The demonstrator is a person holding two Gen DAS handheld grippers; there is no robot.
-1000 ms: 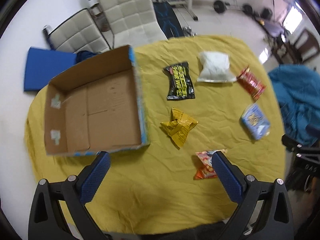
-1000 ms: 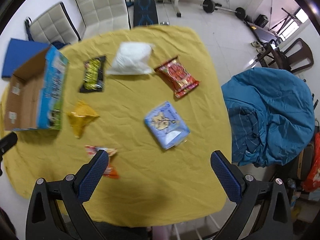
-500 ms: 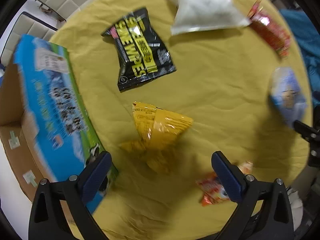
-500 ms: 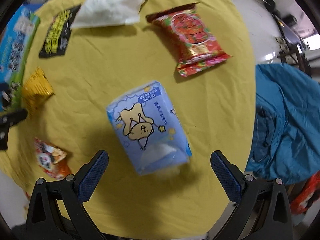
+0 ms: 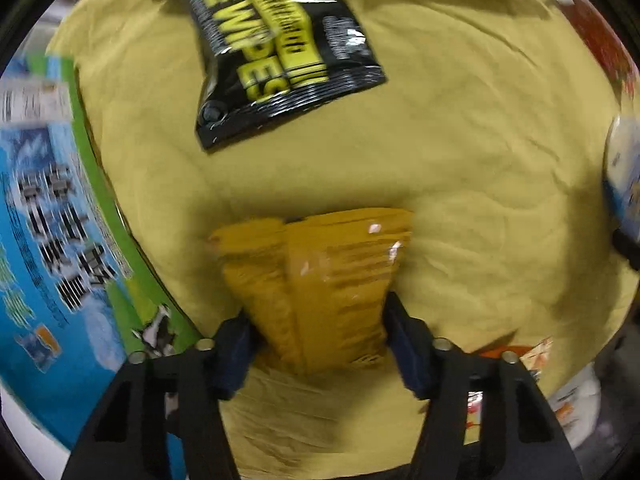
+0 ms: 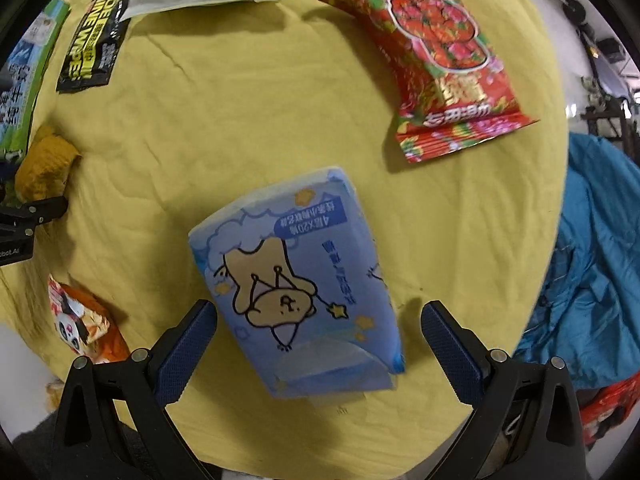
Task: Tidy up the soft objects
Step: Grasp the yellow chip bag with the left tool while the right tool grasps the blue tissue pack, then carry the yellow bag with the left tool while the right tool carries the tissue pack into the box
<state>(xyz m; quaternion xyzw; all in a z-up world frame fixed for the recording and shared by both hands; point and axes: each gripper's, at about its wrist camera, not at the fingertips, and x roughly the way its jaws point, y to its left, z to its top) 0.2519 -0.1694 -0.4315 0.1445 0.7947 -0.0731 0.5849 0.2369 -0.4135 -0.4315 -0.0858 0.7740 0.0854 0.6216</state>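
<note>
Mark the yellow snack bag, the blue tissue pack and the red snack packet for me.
yellow snack bag (image 5: 332, 280), left wrist view, middle of its crinkled front.
blue tissue pack (image 6: 296, 276), right wrist view, on the printed cartoon figure.
red snack packet (image 6: 440, 52), right wrist view, centre of its printed face.

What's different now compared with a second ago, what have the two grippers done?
Both grippers came down toward the table. The left gripper narrowed and now clamps the yellow packet; the right gripper, still open, now straddles the blue tissue pack. The black wipes pack, red snack bag, orange packet and yellow cloth lie as before.
</note>
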